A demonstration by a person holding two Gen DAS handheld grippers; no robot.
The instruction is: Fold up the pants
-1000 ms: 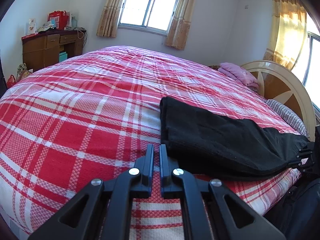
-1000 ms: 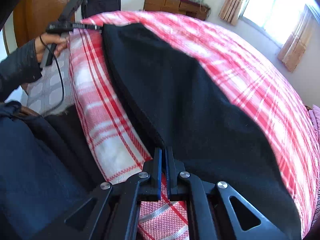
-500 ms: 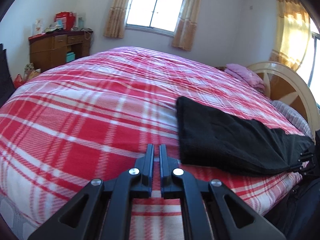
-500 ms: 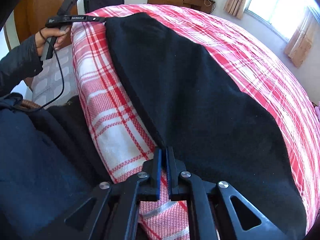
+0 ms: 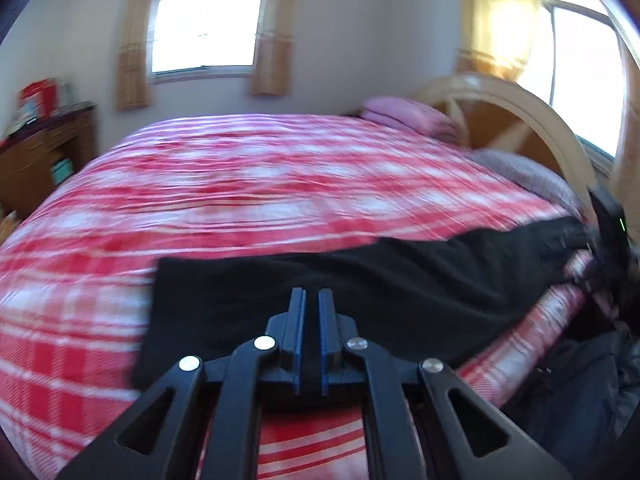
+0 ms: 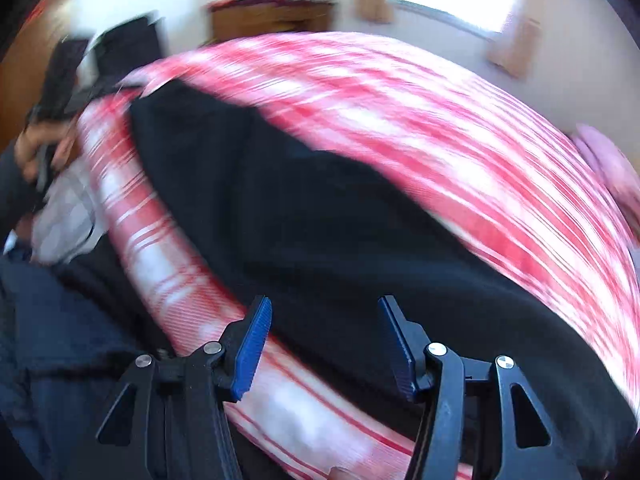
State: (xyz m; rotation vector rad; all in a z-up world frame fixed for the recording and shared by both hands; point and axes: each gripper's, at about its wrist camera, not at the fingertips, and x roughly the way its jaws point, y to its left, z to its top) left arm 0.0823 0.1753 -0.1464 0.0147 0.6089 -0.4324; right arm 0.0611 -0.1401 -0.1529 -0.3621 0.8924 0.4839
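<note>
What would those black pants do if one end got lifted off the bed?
The black pants would probably sag and drape, since they lie limp along the curve of the plaid bedspread. The matte, fleecy-looking cloth likely grips rather than slips, and it looks fairly light.

A red plaid blanket [image 5: 260, 184] covered the bed, a pink pillow [image 5: 404, 116] lay by the headboard [image 5: 532, 116], and a wooden dresser [image 5: 36, 160] stood near the curtained window [image 5: 204, 28].

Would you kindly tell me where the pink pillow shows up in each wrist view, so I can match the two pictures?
Left wrist view: the pink pillow sits upper right of centre, at the bed's far end beside the headboard.
Right wrist view: the pillow is a blur at the right edge.
Shared landmark: the black pants on the red plaid blanket.
</note>
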